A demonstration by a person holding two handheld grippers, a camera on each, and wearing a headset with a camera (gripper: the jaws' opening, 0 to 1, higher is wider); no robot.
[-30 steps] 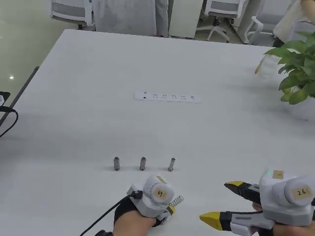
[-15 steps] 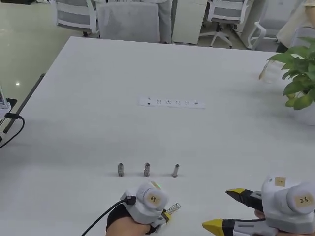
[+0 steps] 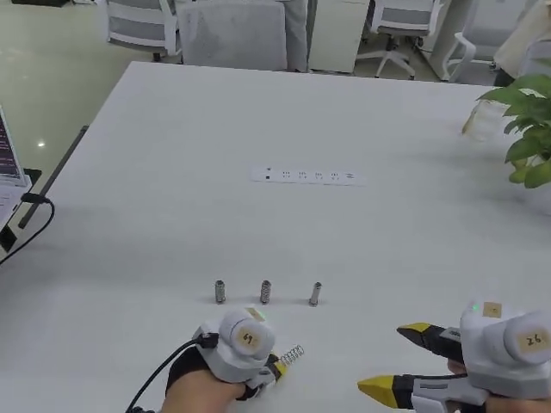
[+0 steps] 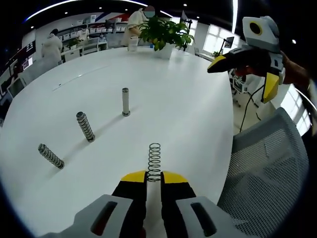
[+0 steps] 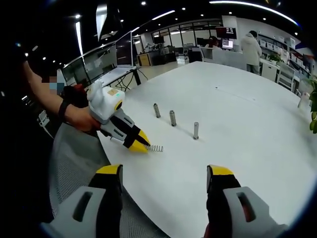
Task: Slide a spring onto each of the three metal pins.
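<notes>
- 2 of the 3 pins already carry springs. In the head view the left pin (image 3: 220, 292) and the middle pin (image 3: 265, 292) show coils along their shafts.
- The right pin (image 3: 315, 293) is bare, so 1 spring is left to seat. I judge the task about 2 thirds done.
- That spring (image 4: 154, 161) is pinched at its near end between the drawn-together jaws of the left gripper (image 4: 147, 177) and sticks out ahead of the tips. It sits low over the white table (image 3: 172, 172), near the row of pins; whether it touches the table I cannot tell.
- The right gripper (image 5: 165, 171) holds nothing. Its jaws stand wide apart, well off to the right of the pins.
- The left gripper view makes the coils on the 2 loaded pins plain, and shows the smooth shaft and small foot of the bare pin. The head view renders these tiny.
- The right gripper view shows the spring from the side, jutting nearly level from the left gripper's tips and stopping short of the pins.
- The head view adds a power strip (image 3: 306, 176) farther back on the table and a plant (image 3: 529, 129) at the right edge.
</notes>
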